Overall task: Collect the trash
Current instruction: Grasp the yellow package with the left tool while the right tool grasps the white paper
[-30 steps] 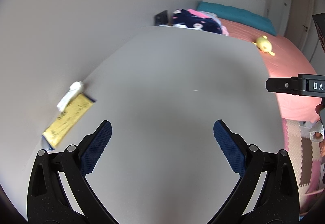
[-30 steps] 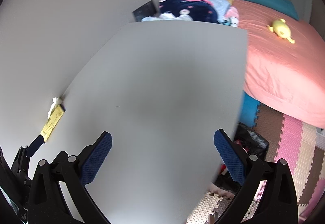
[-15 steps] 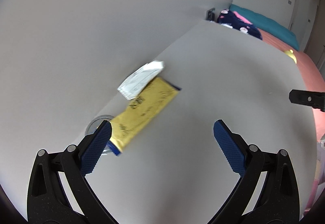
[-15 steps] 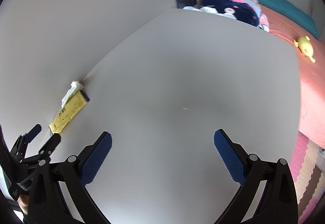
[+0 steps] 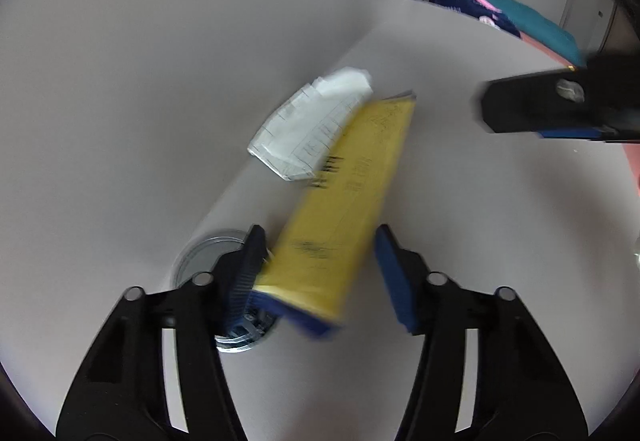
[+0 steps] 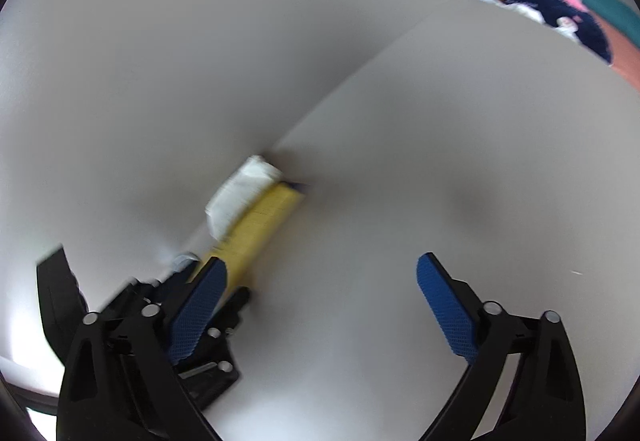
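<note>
Left hand-held gripper (image 5: 318,261) jaws just closing around yellow packet (image 5: 340,209), right hand-held gripper (image 6: 320,305) spread wide.

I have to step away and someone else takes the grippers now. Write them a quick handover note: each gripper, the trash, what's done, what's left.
Left gripper: jaws have just been closing around the near end of the yellow packet; one pad touches it, the other is still clear.
Right gripper: open, empty, over the bare table.
White wrapper: by the wall, its edge under the packet.
Done: nothing collected.
Left: grip packet, then wrapper.
</note>
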A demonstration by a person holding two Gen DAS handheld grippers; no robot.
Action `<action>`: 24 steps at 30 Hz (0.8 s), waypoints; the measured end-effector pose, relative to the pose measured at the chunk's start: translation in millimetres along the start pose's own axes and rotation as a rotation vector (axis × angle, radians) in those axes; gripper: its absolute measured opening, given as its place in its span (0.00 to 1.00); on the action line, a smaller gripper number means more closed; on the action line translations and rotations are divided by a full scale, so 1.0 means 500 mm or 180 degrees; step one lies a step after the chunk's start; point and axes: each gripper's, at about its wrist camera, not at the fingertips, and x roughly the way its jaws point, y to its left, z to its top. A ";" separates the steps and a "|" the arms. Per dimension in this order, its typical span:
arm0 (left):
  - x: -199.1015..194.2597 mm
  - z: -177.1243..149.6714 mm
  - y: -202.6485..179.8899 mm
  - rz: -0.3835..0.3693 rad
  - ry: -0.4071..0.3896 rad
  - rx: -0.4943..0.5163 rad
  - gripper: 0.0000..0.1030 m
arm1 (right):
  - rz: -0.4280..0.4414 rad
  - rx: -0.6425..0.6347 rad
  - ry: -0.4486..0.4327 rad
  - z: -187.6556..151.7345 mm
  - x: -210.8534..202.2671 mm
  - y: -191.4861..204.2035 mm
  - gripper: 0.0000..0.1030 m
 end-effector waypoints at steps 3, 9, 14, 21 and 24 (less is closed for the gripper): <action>-0.005 -0.004 0.002 -0.0044 -0.0001 0.0072 0.36 | 0.0105 0.0060 0.0024 0.014 0.025 0.012 0.81; -0.018 -0.024 0.000 -0.0189 0.0014 0.0375 0.32 | 0.0214 0.0172 0.0078 0.041 0.071 0.023 0.70; -0.029 -0.038 0.011 -0.0227 0.0027 0.0477 0.32 | 0.0321 0.0166 0.0129 0.049 0.093 0.040 0.70; -0.030 -0.043 0.021 -0.0261 0.0005 0.0384 0.32 | 0.0400 0.0270 0.0249 0.072 0.146 0.050 0.63; -0.027 -0.041 0.019 -0.0268 -0.0005 0.0369 0.32 | 0.0345 0.0178 0.0164 0.082 0.156 0.060 0.40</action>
